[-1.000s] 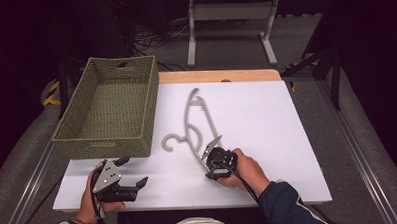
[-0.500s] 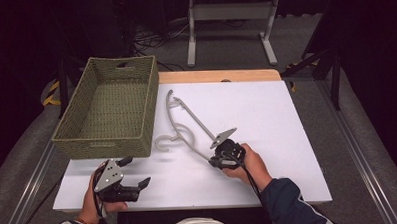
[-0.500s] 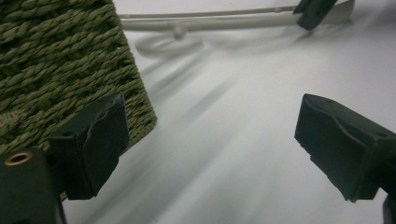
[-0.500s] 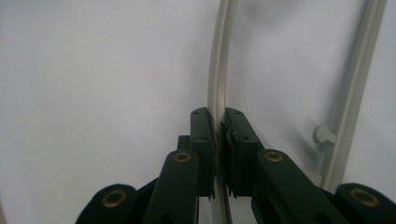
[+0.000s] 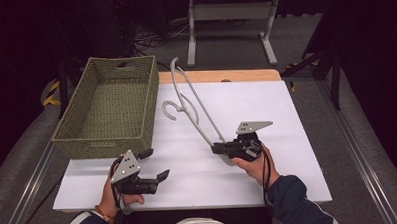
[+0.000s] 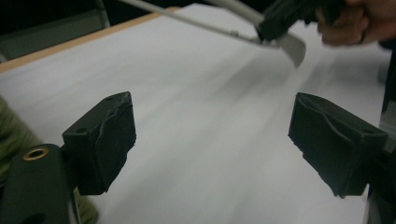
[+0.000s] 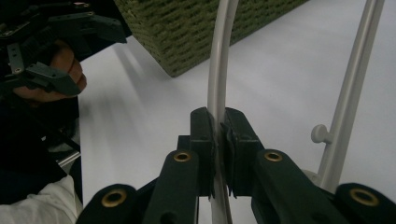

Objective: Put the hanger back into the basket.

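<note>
While my right gripper (image 5: 219, 149) clamps the grey clothes hanger (image 5: 191, 106) by one end, lifted beside the woven basket (image 5: 79, 127), my left gripper (image 5: 156, 165) waits open above the counter (image 5: 266, 104); next I judge it goes into the basket.

No text, label, brand, number or sign can be read in any of the views.
</note>
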